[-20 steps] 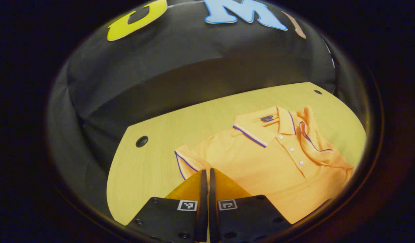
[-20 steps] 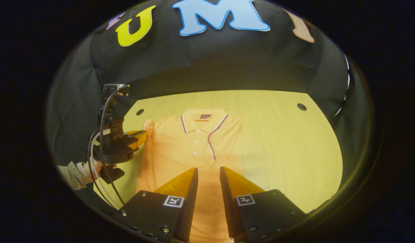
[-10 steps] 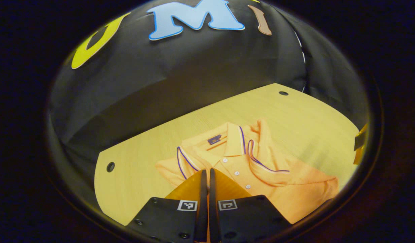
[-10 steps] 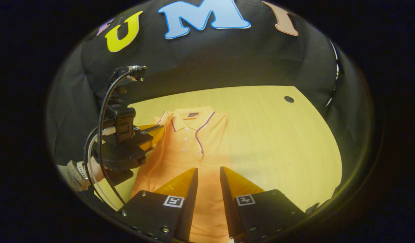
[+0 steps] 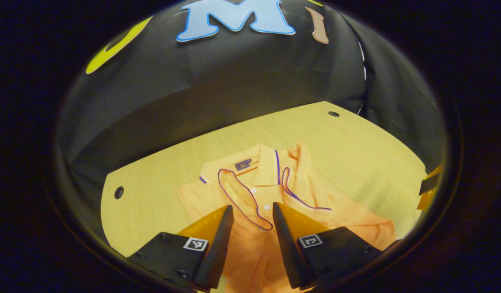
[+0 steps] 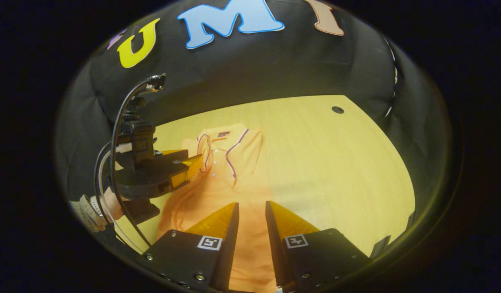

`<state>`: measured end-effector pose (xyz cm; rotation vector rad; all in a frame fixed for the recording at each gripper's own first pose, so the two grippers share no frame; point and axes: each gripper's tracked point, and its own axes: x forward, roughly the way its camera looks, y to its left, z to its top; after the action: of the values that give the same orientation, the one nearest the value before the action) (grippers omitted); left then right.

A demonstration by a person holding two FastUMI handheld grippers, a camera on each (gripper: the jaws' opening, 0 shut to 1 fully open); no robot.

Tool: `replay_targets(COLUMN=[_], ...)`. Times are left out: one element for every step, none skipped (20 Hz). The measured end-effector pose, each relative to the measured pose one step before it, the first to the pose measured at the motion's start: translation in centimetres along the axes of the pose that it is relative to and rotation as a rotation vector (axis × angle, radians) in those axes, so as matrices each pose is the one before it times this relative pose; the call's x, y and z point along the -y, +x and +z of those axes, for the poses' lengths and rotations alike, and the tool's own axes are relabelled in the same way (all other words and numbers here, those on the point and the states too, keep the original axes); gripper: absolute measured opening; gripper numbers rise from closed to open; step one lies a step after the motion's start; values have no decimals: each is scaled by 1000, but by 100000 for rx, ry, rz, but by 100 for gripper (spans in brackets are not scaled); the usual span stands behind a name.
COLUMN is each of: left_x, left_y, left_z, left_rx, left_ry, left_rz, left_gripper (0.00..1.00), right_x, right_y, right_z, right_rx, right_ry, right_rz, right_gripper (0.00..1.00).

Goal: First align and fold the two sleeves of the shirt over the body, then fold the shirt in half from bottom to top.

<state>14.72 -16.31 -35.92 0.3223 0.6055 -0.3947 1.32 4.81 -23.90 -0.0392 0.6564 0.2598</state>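
Wooden table [image 5: 356, 146] now carries the shirt [image 5: 299, 211] with both sleeves folded in. Left gripper [image 5: 252, 209] has just opened, releasing its sleeve [image 5: 238, 195]; right gripper [image 6: 251, 207] hangs slightly parted, empty. Bottom-to-top fold remains.

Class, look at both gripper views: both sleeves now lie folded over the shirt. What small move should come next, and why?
Probably draw the left gripper and right gripper, both open, back toward the orange polo shirt's bottom hem. Both sleeves lie over the body, so the bottom-to-top fold is what remains on the wooden table.

Wooden table [image 5: 356, 142] — round holes [image 5: 119, 192]
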Motion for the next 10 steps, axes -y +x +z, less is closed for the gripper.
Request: replay_targets(left_x=[-223, -145, -150, -208, -242, -108, -134, -130, 25, 1], left_y=[-351, -381, -436, -585, -764, -813, -858, -872, -850, -840], left_z=[-10, -105, -80, -232, -316, -246, -298, -436, -729, -849], left_rx=[18, 78, -68, -519, -528, -244, -271, -435, -773, -1416], left_ry=[-770, -943, -1269, -1463, -1536, -1597, -2060, -2664, -3045, -2720], left_rz=[443, 461, 333, 359, 306, 87, 198, 82, -325, -113], left_gripper=[69, 77, 77, 76, 76, 77, 77, 78, 78, 77], right_x=[-49, -13, 12, -23, -95, -96, -55, -86, -16, 2], right_y=[65, 113, 26, 6, 38, 171, 71, 159, 99, 221], right_z=[-9, -106, -185, -281, -151, -306, -365, -553, -698, -918], right_rx=[-83, -111, -510, -592, -598, -784, -1124, -1458, -2349, -2684], right_ry=[83, -18, -91, -124, -96, -52, 19, 37, 41, 169], right_rz=[9, 33, -193, -126, 151, 165, 200, 363, 200, 43], right_gripper=[46, 46, 46, 41, 41, 41, 41, 41, 41, 41])
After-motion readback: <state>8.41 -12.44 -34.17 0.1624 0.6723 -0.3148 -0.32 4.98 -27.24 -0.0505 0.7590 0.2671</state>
